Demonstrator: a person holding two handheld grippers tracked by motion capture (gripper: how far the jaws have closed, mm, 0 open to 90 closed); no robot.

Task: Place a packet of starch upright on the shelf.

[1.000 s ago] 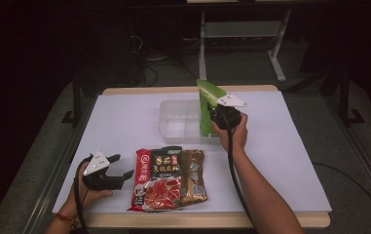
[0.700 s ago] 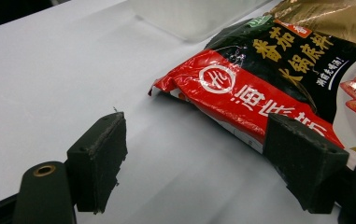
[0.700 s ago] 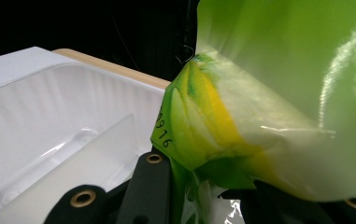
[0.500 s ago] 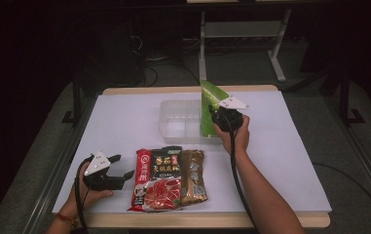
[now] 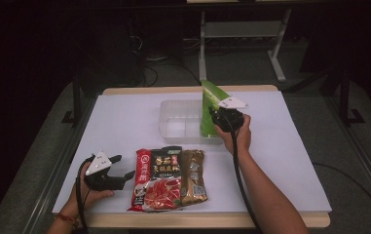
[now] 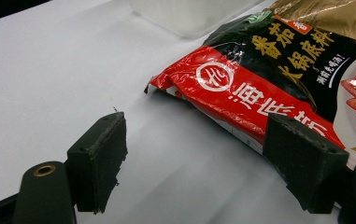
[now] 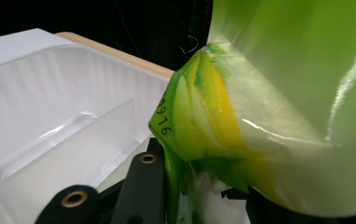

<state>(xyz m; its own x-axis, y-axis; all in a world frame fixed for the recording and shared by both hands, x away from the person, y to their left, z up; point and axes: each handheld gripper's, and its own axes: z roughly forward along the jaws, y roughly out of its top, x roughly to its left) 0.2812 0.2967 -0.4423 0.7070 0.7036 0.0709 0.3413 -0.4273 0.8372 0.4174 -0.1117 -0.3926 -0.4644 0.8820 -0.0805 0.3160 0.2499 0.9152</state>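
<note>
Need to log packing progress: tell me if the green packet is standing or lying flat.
Standing: the green packet rises on end at the clear tray's right side.

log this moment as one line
right gripper: jaws just opening, green packet between them, at clear tray | left gripper: open beside red packet

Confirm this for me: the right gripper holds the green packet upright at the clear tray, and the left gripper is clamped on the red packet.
One thing is wrong: the left gripper is not clamped on the red packet. The left gripper view shows its jaws open, resting beside the packet's edge. The right gripper does hold the green packet upright at the clear tray.
</note>
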